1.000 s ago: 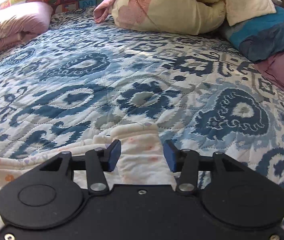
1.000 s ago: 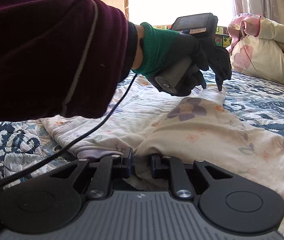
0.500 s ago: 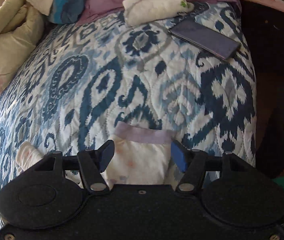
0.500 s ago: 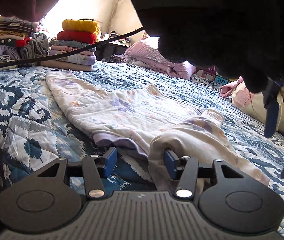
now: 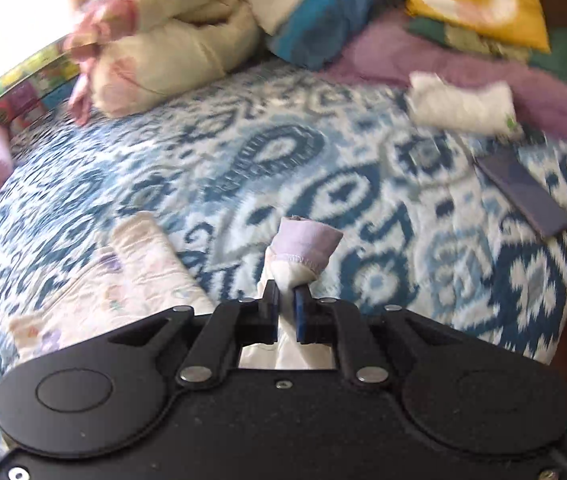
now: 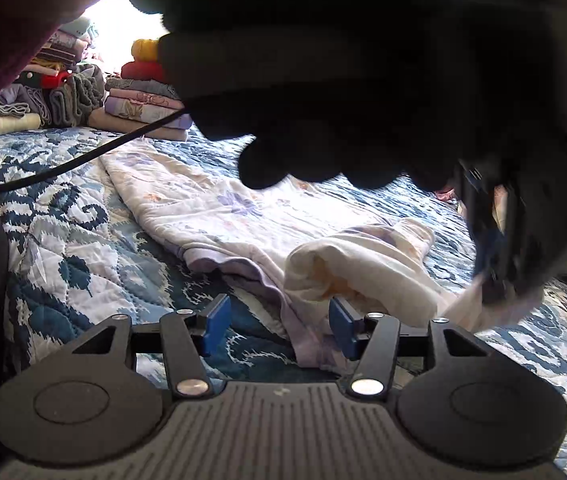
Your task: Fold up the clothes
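A pale floral garment with lilac cuffs lies spread on the blue patterned bedspread. My left gripper is shut on one lilac cuff of it and holds it above the bed; the garment's body lies to its left. In the right wrist view the left gripper and its gloved hand loom at upper right, pulling that sleeve. My right gripper is open low over the bed, with the garment's lilac hem between its fingers, near the right one.
Stacks of folded clothes stand at the far edge of the bed. A cable crosses the bed at left. Pillows and a rolled quilt lie at the head, with a folded white cloth and a dark phone.
My left gripper has shut on the lilac cuff and lifted it, swinging left. My right gripper, shut on the garment a second ago, has opened and stays open.
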Available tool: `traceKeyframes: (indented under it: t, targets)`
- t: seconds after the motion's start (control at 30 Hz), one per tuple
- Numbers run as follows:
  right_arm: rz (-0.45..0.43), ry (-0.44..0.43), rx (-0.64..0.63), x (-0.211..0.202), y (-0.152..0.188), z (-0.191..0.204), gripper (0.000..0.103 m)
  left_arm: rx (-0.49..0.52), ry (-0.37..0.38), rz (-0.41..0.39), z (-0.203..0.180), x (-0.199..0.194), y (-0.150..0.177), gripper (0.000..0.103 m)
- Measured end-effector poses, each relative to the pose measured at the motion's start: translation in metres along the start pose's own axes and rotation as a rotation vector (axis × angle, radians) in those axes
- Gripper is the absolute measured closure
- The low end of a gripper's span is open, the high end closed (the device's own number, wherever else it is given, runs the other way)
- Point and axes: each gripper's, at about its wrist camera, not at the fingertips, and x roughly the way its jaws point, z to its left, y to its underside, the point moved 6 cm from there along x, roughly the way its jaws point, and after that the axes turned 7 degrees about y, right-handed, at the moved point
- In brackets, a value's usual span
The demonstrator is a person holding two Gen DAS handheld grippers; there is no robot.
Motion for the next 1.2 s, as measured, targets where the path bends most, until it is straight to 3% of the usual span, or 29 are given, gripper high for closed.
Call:
traceKeyframes:
  t: [0.1,0.17,0.27,0.4,0.57,0.77,0.8,0.87,0.9,1.1,1.2]
  targets:
    - [-0.010,-0.001,0.029,-0.006,-0.002,-0.008,0.045,-0.284,-0.067,-0.239,0.058,-0.058,-0.001,0.096]
    - [-0.019,-0.002,0.048,-0.010,-0.004,-0.013,0.044,-0.418,-0.141,-0.349,0.065,-0.082,0.006,0.096]
    - [-0.039,-0.005,0.084,-0.014,-0.007,-0.021,0.040,-0.622,-0.196,-0.450,0.099,-0.102,0.040,0.096]
    - [-0.057,-0.001,0.113,-0.013,-0.009,-0.028,0.034,-0.808,-0.182,-0.485,0.124,-0.098,0.080,0.096]
    - [-0.036,0.013,0.115,-0.001,-0.003,-0.032,0.034,-0.890,-0.144,-0.487,0.141,-0.094,0.106,0.096]
    - [-0.070,-0.029,0.105,0.011,-0.014,-0.022,0.033,-0.898,-0.099,-0.490,0.148,-0.087,0.113,0.096]
    - [-0.036,-0.026,0.109,0.017,-0.012,-0.022,0.033,-0.900,-0.098,-0.489,0.150,-0.085,0.116,0.096]
    - [0.132,-0.098,0.154,0.041,0.003,-0.020,0.032,-0.908,-0.094,-0.483,0.151,-0.083,0.119,0.096]
    - [0.150,-0.097,0.145,0.045,0.008,-0.018,0.032,-0.912,-0.091,-0.479,0.152,-0.082,0.121,0.096]
    - [0.103,-0.062,0.120,0.034,0.003,-0.020,0.038,-0.911,-0.065,-0.495,0.153,-0.083,0.123,0.096]
    - [0.038,-0.044,0.144,0.028,-0.004,-0.024,0.038,-0.903,-0.051,-0.504,0.152,-0.085,0.122,0.096]
